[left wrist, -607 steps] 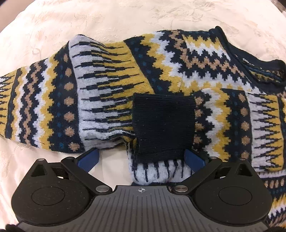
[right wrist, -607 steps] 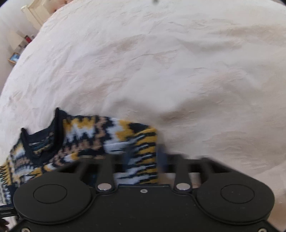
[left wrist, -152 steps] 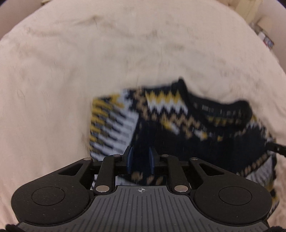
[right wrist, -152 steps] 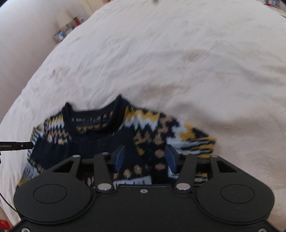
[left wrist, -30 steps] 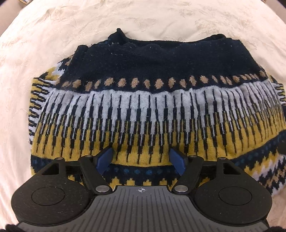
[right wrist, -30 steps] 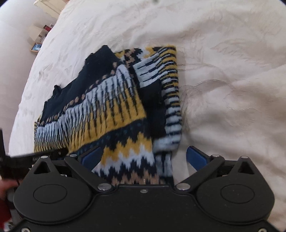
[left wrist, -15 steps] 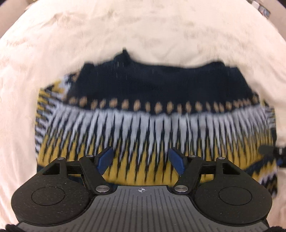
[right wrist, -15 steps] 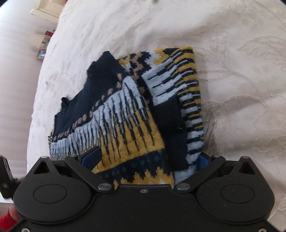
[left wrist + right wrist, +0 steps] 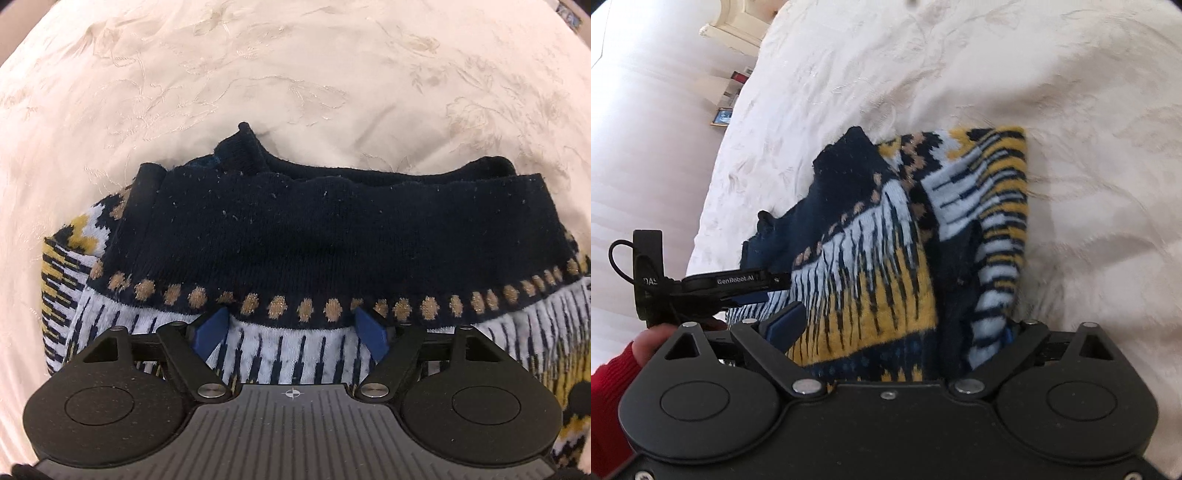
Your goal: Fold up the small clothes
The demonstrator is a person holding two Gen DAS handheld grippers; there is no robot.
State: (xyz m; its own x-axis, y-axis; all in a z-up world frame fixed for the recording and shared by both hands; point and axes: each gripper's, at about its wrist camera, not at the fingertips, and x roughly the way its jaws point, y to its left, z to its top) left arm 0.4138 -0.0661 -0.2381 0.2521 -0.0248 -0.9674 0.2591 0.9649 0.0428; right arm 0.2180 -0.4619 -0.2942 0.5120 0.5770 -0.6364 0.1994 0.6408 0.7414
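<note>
Cream embroidered bedspread [image 9: 295, 74] carries the folded patterned sweater [image 9: 332, 236], navy hem band uppermost. Left claw [image 9: 293, 330] stands spread wide over the white-striped band; right claw [image 9: 890, 328] likewise gapes across the sweater's near edge, gripping nothing.

the sweater [image 9: 332, 236] goes from spread out with sleeves tucked to folded in half, and both grippers now sit low over it, jaws wide.

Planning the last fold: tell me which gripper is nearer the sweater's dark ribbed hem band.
Left. The left gripper sits open just below the hem band; the right gripper is open at the sweater's opposite, patterned end.
</note>
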